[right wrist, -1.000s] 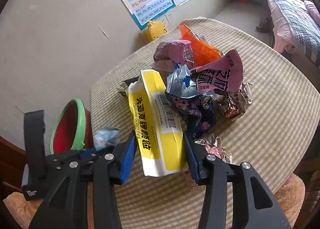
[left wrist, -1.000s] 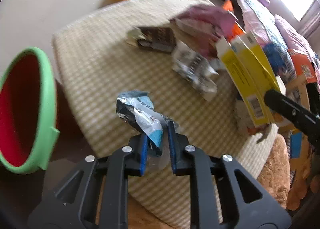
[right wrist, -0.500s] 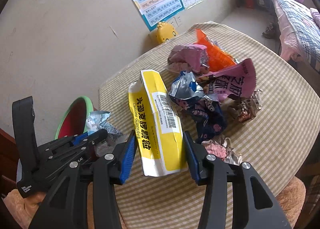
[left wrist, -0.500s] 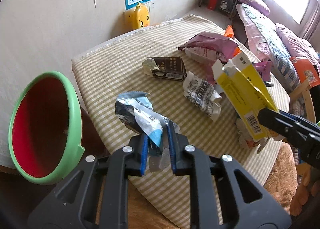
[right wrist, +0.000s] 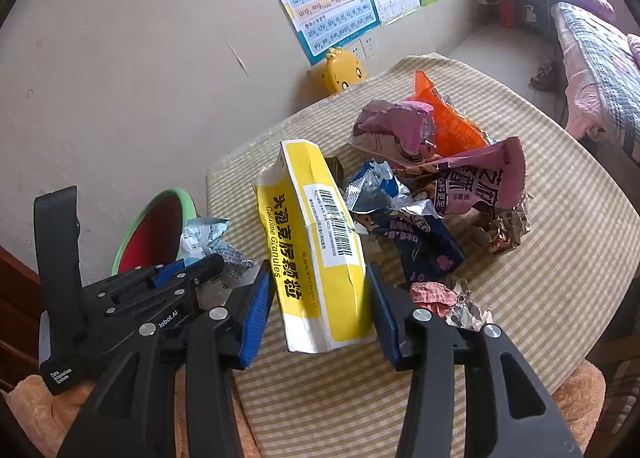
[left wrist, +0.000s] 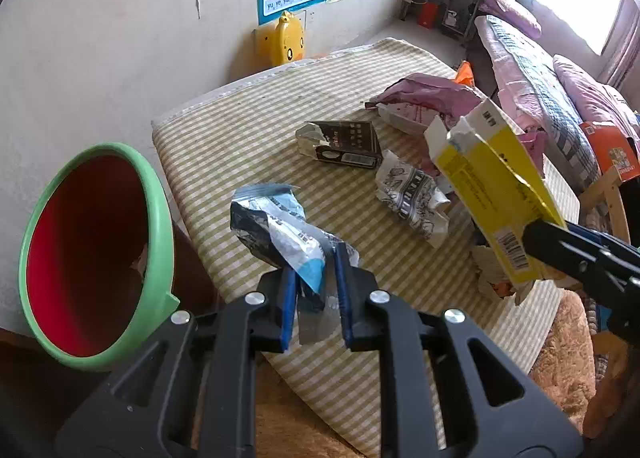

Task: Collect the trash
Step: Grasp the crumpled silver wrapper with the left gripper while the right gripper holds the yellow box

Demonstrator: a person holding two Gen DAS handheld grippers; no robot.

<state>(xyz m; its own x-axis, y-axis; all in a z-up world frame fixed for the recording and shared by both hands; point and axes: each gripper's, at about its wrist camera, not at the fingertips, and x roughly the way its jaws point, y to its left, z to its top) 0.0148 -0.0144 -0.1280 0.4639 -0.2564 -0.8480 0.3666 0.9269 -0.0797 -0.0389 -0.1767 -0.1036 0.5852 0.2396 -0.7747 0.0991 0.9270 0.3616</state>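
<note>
Both claws loaded, bin off to the left

The left gripper [left wrist: 316, 278], pinched tight on the blue wrapper [left wrist: 280, 234], is the one nearer the bin [left wrist: 160, 218]; the right gripper [right wrist: 316, 310] clamps the yellow box [right wrist: 316, 242] by its sides, its long axis running forward over the table [right wrist: 560, 258]

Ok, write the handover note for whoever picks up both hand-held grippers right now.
Left hand-held gripper: shut on a crumpled blue-and-silver wrapper, off the table, near the green-rimmed bin.
Right hand-held gripper: clamped on the yellow box, lifted.
Done: two pieces picked up.
Left: drop both in the bin, then clear the dark carton, white printed wrapper and the pink, orange and foil wrappers from the striped table.
</note>
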